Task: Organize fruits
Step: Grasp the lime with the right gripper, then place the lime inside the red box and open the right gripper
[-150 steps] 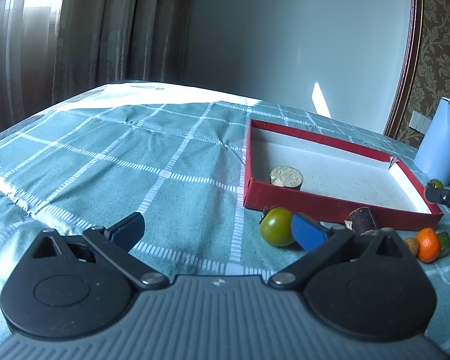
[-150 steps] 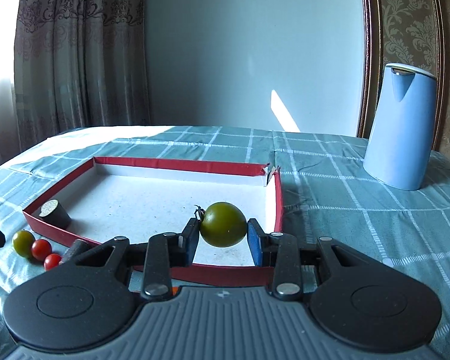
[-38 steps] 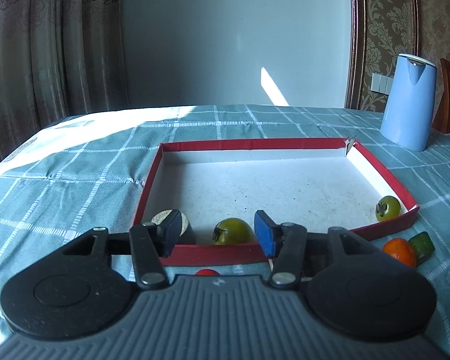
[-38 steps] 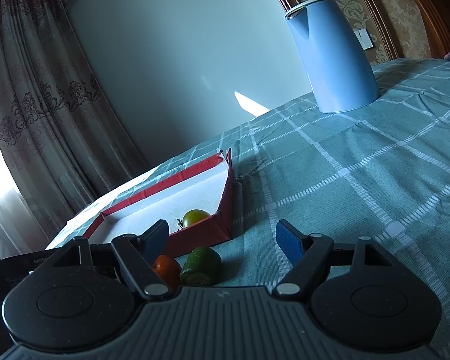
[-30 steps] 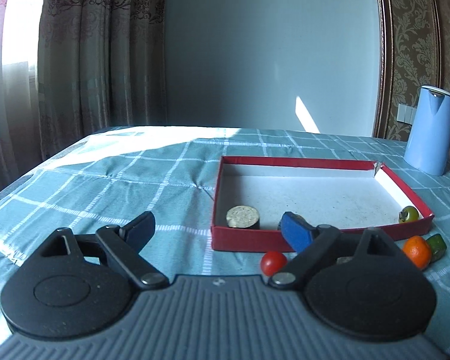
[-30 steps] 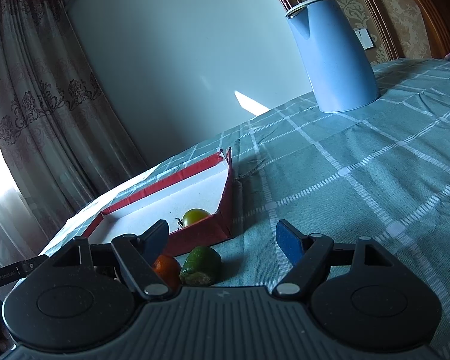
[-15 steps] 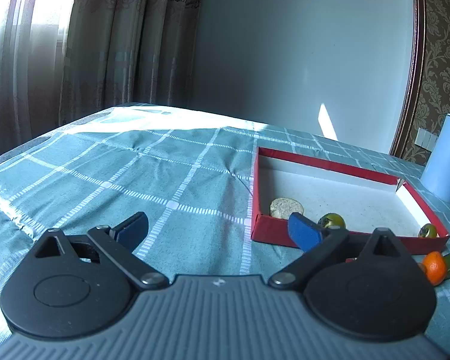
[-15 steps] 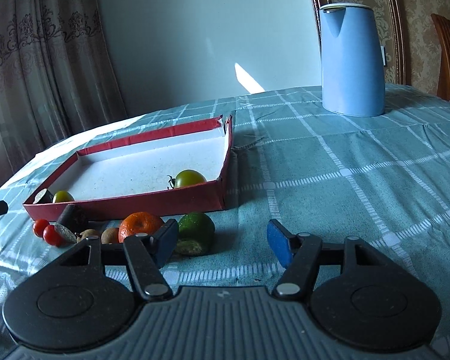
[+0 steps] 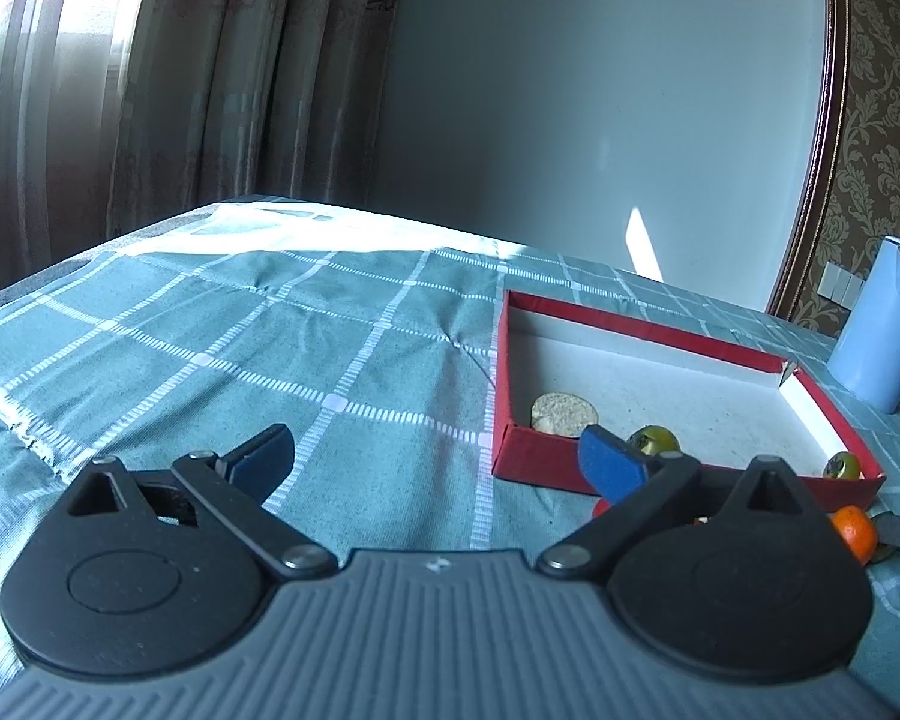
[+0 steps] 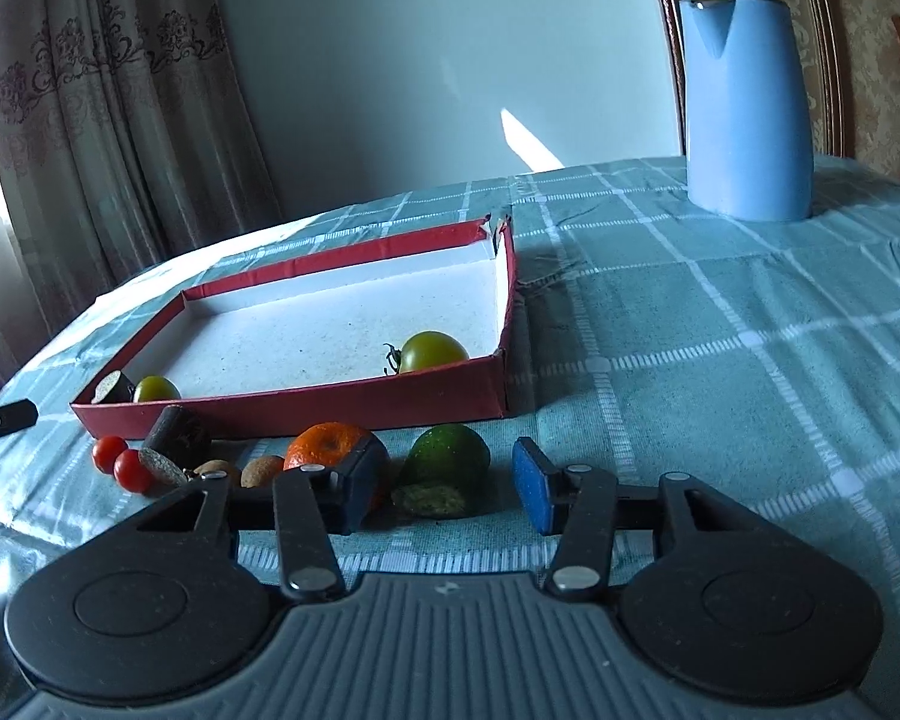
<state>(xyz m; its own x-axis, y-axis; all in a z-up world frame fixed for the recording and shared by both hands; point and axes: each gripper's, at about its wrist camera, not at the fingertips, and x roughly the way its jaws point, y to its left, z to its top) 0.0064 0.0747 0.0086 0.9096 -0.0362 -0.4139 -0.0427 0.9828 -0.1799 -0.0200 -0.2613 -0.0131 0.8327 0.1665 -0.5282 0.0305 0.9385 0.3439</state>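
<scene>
Fruits lay partly sorted: two green tomatoes, one [image 10: 433,350] in the near right corner of the red box [image 10: 342,402] and one [image 10: 156,388] toward its near left corner, sat inside, while the rest waited on the tabletop [image 10: 720,360] along the box's front wall. Our right tool [image 10: 450,483] had just been closing with the green avocado [image 10: 447,462] between its jaws, yet we saw a gap on both sides — so it was released, gripping nothing. Our left tool [image 9: 432,459] had just been opening and stood spread wide and empty over bare cloth, off the box's left wall.

We judged the main risk to be the orange [image 10: 330,447], which sat just beside the left finger [image 10: 360,483]. If the jaws shut further, that finger could shove the orange or pinch it along with the avocado. The avocado looked lopsided and lay low — a shallow bite might squeeze it forward against the box wall. The cherry tomatoes [image 10: 120,462] nearby could roll if the row got nudged.
</scene>
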